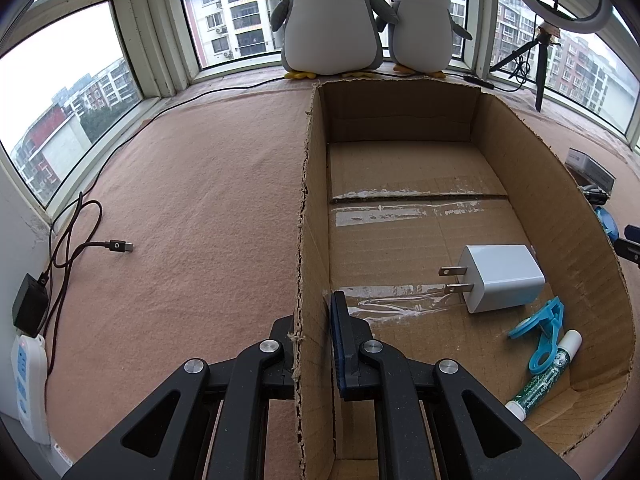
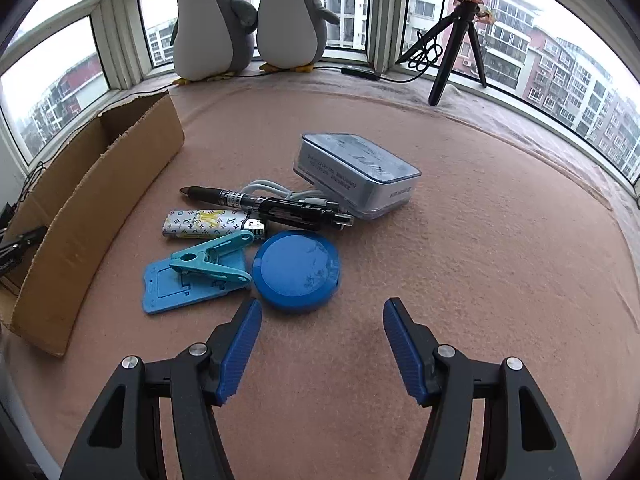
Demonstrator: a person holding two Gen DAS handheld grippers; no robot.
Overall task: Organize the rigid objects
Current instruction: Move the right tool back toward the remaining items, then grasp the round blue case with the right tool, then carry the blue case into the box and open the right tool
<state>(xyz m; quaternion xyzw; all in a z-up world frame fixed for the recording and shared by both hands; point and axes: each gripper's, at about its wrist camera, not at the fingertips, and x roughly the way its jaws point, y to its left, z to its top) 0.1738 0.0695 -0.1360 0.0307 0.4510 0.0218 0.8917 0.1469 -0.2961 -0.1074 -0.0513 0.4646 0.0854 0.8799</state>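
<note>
The left wrist view looks steeply down along its fingers point(image 1: 344, 344), close over the cardboard box point(image 1: 400, 168), facing the window. The right wrist view faces likewise, probably a little farther off, over the counter point(image 2: 460, 264). Both share the box and plush penguins point(image 1: 332, 20).

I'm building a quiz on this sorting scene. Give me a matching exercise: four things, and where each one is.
Things:
1. white charger plug
2. teal clothespin
3. left gripper
4. black pen

Places:
A. lying on the blue card holder
B. clamped on the cardboard box wall
C. on the box floor
D. across the white cable

Pairs: 1-C, 2-A, 3-B, 4-D
</note>
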